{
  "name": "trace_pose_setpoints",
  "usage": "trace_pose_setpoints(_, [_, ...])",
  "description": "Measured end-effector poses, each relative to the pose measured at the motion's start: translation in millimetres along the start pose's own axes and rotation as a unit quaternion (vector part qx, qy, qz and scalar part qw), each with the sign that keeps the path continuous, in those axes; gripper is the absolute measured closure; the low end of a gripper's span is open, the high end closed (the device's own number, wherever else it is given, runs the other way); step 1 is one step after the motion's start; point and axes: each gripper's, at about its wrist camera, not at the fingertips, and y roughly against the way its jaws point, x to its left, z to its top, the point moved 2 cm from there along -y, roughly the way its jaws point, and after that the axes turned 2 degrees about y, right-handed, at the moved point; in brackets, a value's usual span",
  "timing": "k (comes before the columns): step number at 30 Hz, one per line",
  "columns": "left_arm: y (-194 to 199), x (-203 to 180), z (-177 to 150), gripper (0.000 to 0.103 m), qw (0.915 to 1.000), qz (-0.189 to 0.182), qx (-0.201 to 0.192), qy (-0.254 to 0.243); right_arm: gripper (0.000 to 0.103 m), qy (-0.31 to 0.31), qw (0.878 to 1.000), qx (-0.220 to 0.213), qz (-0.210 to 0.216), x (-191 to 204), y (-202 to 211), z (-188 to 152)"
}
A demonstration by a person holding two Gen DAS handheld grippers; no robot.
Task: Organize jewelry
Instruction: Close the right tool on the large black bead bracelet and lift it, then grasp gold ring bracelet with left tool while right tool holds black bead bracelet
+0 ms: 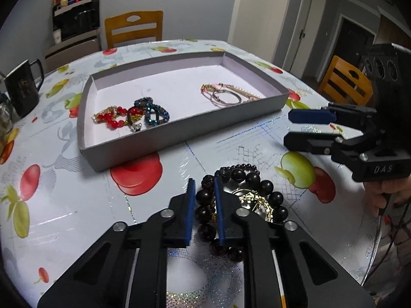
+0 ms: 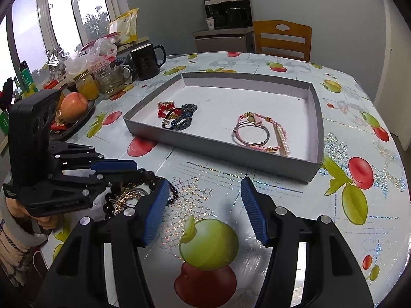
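Observation:
A heap of dark bead bracelets (image 1: 267,187) with a gold chain (image 1: 254,200) lies on the fruit-print tablecloth, close in front of the grey tray (image 1: 179,133). My left gripper (image 1: 205,202) is shut on a strand of large dark beads (image 1: 204,196) at the heap's left side. The same heap shows under the left gripper (image 2: 138,173) in the right wrist view. My right gripper (image 2: 205,205) hovers open over bare cloth, nothing between its pads; it also appears as the right gripper (image 1: 289,128) right of the tray. The tray (image 2: 205,143) holds red beads (image 1: 113,118), blue beads (image 1: 154,113) and a pink-and-silver bangle set (image 2: 253,131).
A black mug (image 2: 147,60), a glass cup (image 2: 113,79), a jar (image 2: 86,84) and a plate with an apple (image 2: 74,106) crowd the table's left side. Wooden chairs (image 1: 133,28) (image 1: 344,82) stand around it. The table's rounded edge (image 1: 370,256) runs close on the right.

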Motion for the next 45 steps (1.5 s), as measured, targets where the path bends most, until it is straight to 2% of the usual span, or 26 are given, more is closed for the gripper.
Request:
trace_pose_setpoints(8, [28, -14, 4, 0.089, 0.9985, -0.02, -0.051, -0.005, 0.045, 0.006, 1.0, 0.001, 0.008, 7, 0, -1])
trace_pose_setpoints(17, [41, -29, 9, 0.089, 0.9967, -0.039, -0.069, -0.02, 0.045, 0.051, 0.998, 0.022, 0.028, 36, -12, -7])
trace_pose_setpoints(20, [45, -37, 9, 0.089, 0.9958, -0.046, -0.072, -0.032, 0.059, 0.06, 0.997, 0.027, 0.033, 42, -17, -7])
trace_pose_setpoints(22, [48, -43, 8, 0.088, 0.9952, -0.05, -0.075, -0.04, 0.078, 0.064, 0.997, 0.029, 0.037, 44, -19, -8])
trace_pose_setpoints(24, [49, -44, 9, 0.088, 0.9949, -0.051, -0.076, -0.044, 0.089, 0.065, 0.997, 0.028, 0.04, 45, -18, -9])
trace_pose_setpoints(27, [46, -40, 8, 0.088, 0.9958, -0.042, -0.07, -0.041, 0.089, 0.068, 0.997, 0.021, 0.038, 44, -13, -11])
trace_pose_setpoints(29, [43, -35, 7, 0.086, 0.9967, -0.023, -0.068, -0.038, 0.089, 0.071, 0.997, 0.016, 0.032, 43, -7, -11])
trace_pose_setpoints(32, [37, -25, 5, 0.074, 0.9978, -0.011, -0.061, -0.022, 0.089, 0.076, 0.997, 0.01, 0.025, 40, 1, -14])
trace_pose_setpoints(33, [36, -23, 5, 0.067, 0.998, -0.006, -0.059, -0.019, 0.089, 0.076, 0.997, 0.009, 0.024, 39, 3, -14])
trace_pose_setpoints(34, [34, -21, 4, 0.066, 0.9982, -0.001, -0.057, -0.016, 0.089, 0.075, 0.997, 0.008, 0.023, 37, 5, -14])
trace_pose_setpoints(45, [15, -6, -1, 0.066, 0.9998, 0.005, -0.018, 0.01, 0.089, 0.063, 0.998, -0.015, 0.02, 25, 39, -28])
